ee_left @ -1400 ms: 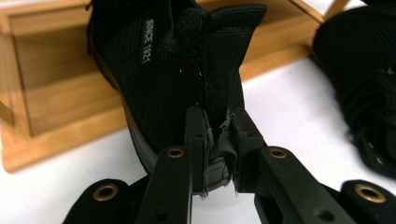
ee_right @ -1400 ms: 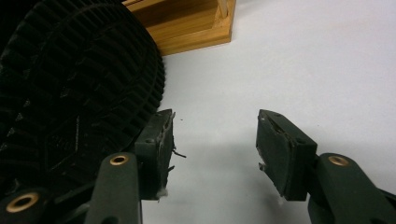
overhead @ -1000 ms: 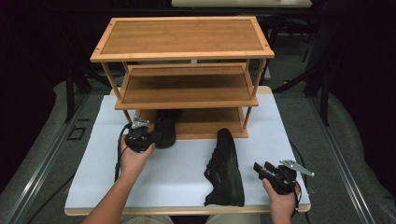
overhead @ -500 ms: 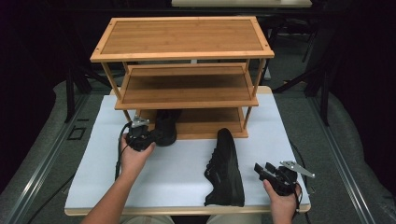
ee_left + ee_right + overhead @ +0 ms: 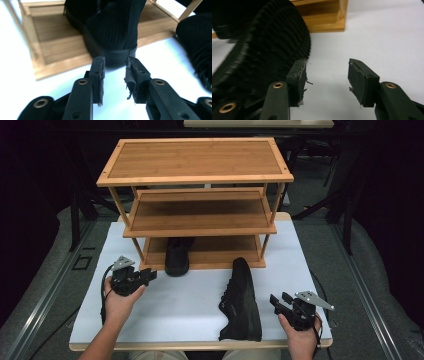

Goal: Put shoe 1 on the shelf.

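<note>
One black shoe [image 5: 177, 259] stands on the bottom shelf of the bamboo shoe rack [image 5: 195, 175], its heel [image 5: 112, 35] facing out. My left gripper [image 5: 149, 275] sits just left of that heel. Its jaws have just been opening, and in the left gripper view the left gripper [image 5: 114, 65] has nothing between its pads, the heel lying a little ahead of them. A second black shoe [image 5: 241, 302] lies on its side on the white table, its ribbed sole [image 5: 262, 50] turned toward my right gripper [image 5: 276, 300]. The right gripper [image 5: 327, 68] is open and empty beside that sole.
The rack [image 5: 322, 15] has three wooden shelves; the top and middle ones are bare. White table top [image 5: 190, 300] lies between the two hands. The table's front edge [image 5: 200, 346] runs just below the fallen shoe. Dark floor surrounds the table.
My left gripper has drawn back to the left and toward the person, away from the shoe on the bottom shelf, and its jaws stand wider. The right hand has stayed put.
</note>
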The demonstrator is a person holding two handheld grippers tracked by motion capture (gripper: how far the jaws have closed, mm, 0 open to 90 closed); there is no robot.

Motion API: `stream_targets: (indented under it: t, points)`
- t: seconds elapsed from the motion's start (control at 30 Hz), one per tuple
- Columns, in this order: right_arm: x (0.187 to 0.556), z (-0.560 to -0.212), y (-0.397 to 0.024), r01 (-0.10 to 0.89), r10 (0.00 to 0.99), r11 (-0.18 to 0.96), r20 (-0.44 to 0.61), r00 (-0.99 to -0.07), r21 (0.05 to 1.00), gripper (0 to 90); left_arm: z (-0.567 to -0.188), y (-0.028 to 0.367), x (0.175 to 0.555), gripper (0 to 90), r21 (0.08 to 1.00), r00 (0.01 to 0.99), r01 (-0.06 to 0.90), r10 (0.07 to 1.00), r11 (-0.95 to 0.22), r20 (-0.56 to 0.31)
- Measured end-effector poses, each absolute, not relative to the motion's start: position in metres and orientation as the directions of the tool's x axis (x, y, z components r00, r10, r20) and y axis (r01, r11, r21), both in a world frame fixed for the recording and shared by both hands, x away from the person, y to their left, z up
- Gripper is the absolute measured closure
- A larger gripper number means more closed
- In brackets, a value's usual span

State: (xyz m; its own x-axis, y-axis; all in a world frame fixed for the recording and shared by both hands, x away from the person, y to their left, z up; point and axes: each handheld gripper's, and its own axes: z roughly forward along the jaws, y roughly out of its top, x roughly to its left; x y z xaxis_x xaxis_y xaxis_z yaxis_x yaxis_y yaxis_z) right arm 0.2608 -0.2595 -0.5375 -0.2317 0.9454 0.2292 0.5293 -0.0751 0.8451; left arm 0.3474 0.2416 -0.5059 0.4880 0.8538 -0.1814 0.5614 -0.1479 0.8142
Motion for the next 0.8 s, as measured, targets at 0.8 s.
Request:
stream_targets:
  t: [0.8]
  points:
    - [0.272, -0.497, -0.186, 0.552, 0.924, 0.159, 0.073, -0.376, 0.819, 33.8, -0.53, 0.266, 0.325, 61.6, 0.796, 0.469, 0.584, 0.866, -0.158, -0.172]
